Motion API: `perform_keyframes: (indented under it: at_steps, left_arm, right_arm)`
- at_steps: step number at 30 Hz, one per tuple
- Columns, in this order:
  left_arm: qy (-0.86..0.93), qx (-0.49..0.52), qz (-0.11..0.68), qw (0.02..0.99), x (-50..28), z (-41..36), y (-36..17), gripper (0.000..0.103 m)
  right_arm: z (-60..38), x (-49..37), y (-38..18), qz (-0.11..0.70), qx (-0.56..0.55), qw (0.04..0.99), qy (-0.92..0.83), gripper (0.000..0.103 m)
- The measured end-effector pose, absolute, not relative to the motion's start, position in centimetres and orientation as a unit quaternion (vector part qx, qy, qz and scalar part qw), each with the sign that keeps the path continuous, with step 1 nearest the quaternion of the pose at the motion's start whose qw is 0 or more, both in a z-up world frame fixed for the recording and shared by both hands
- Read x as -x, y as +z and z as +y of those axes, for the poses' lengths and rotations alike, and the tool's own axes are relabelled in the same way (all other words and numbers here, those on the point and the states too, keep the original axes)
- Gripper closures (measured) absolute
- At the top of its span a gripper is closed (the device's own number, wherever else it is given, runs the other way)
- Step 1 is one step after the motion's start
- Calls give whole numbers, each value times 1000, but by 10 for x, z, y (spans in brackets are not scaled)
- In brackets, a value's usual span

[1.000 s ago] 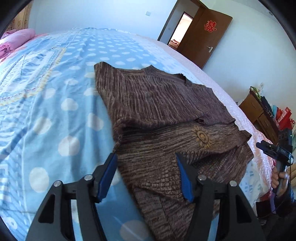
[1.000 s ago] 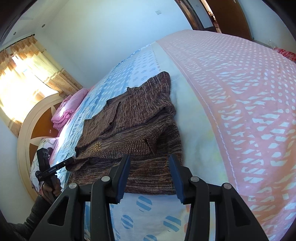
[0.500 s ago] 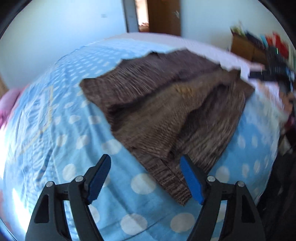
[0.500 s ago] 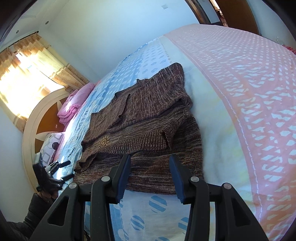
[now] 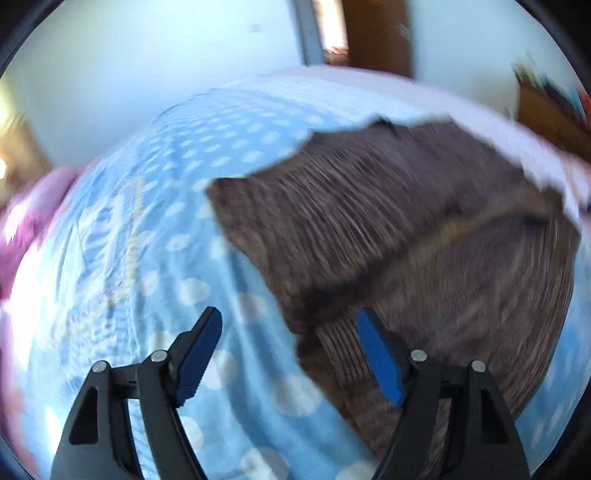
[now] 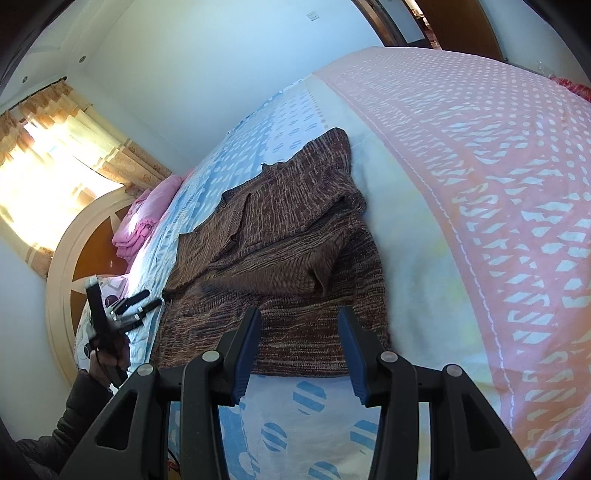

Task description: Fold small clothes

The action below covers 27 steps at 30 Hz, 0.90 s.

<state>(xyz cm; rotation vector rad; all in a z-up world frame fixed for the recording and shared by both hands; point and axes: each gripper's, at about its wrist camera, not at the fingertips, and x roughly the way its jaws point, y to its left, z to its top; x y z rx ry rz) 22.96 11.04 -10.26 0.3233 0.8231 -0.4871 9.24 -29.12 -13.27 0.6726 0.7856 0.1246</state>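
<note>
A brown knitted sweater [image 5: 406, 236] lies partly folded on the bed, its upper layer folded over the lower one. The left wrist view is blurred. My left gripper [image 5: 290, 325] is open and empty, its right finger over the sweater's near edge and its left finger over the blue sheet. In the right wrist view the sweater [image 6: 288, 251] lies in the middle of the bed. My right gripper [image 6: 299, 325] is open and empty just above the sweater's near hem. The left gripper also shows in the right wrist view [image 6: 147, 299], beside the sweater's left edge.
The bed has a blue sheet with white dots [image 5: 155, 229] and a pink patterned cover [image 6: 498, 184]. Pink folded bedding [image 6: 147, 221] lies by the round headboard [image 6: 70, 258]. A brown door [image 5: 376, 33] and a curtained window [image 6: 48, 147] are in the background.
My left gripper has swung left around the sweater's edge and come closer to it. My right gripper has moved slightly nearer the hem. Both stay open.
</note>
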Motion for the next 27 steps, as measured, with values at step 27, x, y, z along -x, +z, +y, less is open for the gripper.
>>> perform_keyframes:
  at_steps: [27]
  left_arm:
    - [-279, -4, 432, 858, -199, 111, -126, 42]
  right_arm:
    - [-283, -102, -147, 385, -305, 868, 66, 58]
